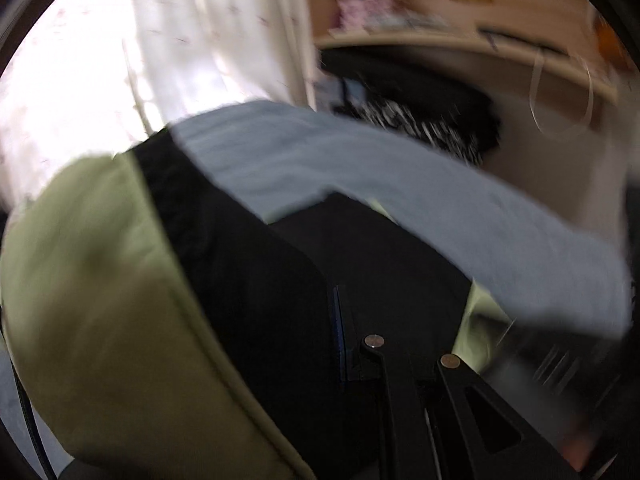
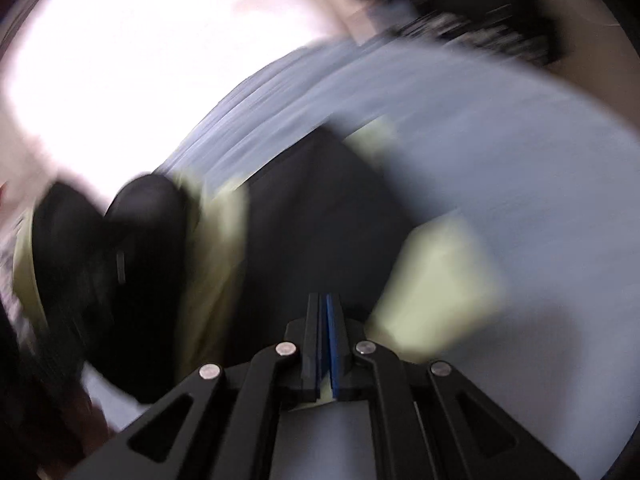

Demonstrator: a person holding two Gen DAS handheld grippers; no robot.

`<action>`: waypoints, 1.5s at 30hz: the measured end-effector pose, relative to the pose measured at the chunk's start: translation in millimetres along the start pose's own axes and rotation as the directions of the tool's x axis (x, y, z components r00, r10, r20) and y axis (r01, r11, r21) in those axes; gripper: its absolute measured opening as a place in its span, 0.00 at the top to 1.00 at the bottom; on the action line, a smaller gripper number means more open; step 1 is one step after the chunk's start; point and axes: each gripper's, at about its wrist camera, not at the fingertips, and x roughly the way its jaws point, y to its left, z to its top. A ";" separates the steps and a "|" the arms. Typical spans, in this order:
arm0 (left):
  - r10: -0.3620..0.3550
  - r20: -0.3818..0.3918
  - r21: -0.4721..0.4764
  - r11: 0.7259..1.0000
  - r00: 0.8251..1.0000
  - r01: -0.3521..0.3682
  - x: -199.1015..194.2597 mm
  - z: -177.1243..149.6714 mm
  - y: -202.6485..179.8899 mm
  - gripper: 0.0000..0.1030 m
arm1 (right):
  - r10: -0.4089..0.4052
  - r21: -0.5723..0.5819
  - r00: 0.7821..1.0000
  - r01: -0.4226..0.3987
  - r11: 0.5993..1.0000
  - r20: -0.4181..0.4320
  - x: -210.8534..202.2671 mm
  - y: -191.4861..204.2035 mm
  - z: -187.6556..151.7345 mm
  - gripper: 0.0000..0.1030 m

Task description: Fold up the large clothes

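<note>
black and green garment (image 2: 304,216) is lying on the grey bed (image 2: 520,184), stretching ahead of both grippers; right gripper (image 2: 325,344) is pinching its near edge, left gripper (image 1: 344,340) is clamping black cloth.

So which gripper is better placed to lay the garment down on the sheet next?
Right, probably. The right gripper has bare sheet just beside it, while the garment drapes over the left gripper and fills most of its view.
</note>
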 end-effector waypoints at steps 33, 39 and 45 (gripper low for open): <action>-0.092 -0.081 0.014 0.996 0.992 0.093 -39.1 -40.6 -8.2 0.15 | -0.029 0.163 0.996 0.015 0.986 0.083 -45.3 -52.5 13.4 0.74; -0.081 -0.079 -0.207 0.976 0.994 0.063 -61.3 -39.8 57.8 0.15 | 0.048 0.106 0.993 -0.060 0.993 0.110 -63.6 -18.7 30.9 0.73; -0.072 -0.143 -0.383 0.924 0.987 0.012 -49.3 -61.4 113.3 0.16 | 0.177 0.067 0.978 -0.170 0.983 -0.111 -20.5 7.4 62.0 0.62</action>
